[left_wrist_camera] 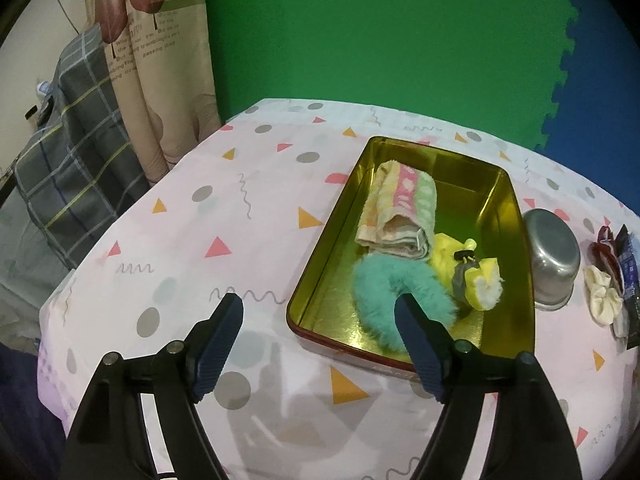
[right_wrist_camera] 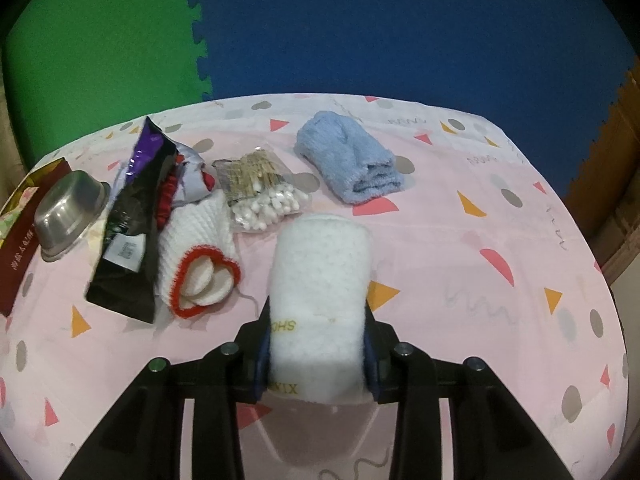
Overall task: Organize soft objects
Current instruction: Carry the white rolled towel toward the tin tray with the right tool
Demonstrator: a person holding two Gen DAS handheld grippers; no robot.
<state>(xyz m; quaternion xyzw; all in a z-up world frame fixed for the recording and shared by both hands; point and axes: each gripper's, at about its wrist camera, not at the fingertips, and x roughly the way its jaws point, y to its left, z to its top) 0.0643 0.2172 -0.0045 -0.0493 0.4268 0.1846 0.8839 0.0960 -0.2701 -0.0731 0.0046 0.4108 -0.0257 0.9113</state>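
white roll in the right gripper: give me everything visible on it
The white towel roll looks like fluffy terry cloth, rolled into a thick cylinder and lying lengthwise along the right gripper, far end rounded. Yellow embroidered lettering shows near the gripped end, upside down and partly hidden. Both pads press into its sides, denting the pile. Its underside is hidden, so whether it rests on the pink patterned tablecloth cannot be told. No other item touches it.

Counted in the gold tin [left_wrist_camera: 516, 236], one of each: striped rolled towel [left_wrist_camera: 400, 208], teal fluffy ring [left_wrist_camera: 384, 292], yellow plush toy [left_wrist_camera: 476, 276]. Counted on the worktop [right_wrist_camera: 500, 216]:
- rolled cloths, three: blue [right_wrist_camera: 352, 160], white fleece [right_wrist_camera: 320, 280], red-edged white [right_wrist_camera: 200, 256]
- steel bowl [right_wrist_camera: 64, 216], one
- dark packet [right_wrist_camera: 132, 216], one
- bag of cotton swabs [right_wrist_camera: 260, 188], one
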